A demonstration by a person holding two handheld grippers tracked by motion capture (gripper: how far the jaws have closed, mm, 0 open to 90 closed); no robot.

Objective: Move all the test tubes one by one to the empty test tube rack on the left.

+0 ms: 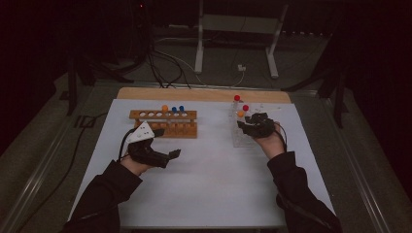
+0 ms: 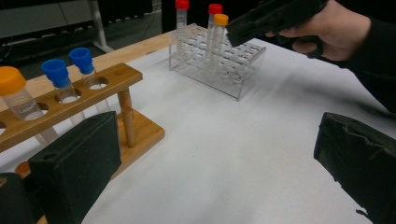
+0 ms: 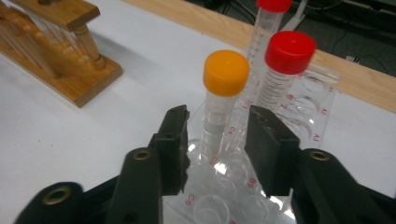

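An orange-capped tube [image 3: 225, 72] stands upright in a clear plastic rack [image 3: 322, 93], with two red-capped tubes [image 3: 289, 52] behind it. My right gripper [image 3: 217, 126] has one jaw on each side of the orange-capped tube's body. A thin gap shows on both sides, so it is open. In the high view the right gripper [image 1: 250, 125] is at the clear rack [image 1: 240, 138]. My left gripper [image 2: 219, 140] is wide open with nothing between its jaws, just in front of the wooden rack [image 2: 93, 88]. That rack holds two blue-capped tubes [image 2: 58, 74] and one orange-capped tube [image 2: 11, 86].
Both racks sit on a white sheet [image 1: 209, 179] that covers the table; the wooden rack [image 1: 163, 124] is at the left and the clear rack at the right. A wooden strip [image 1: 204, 93] runs along the far edge. Cables and a stand's legs lie on the floor beyond.
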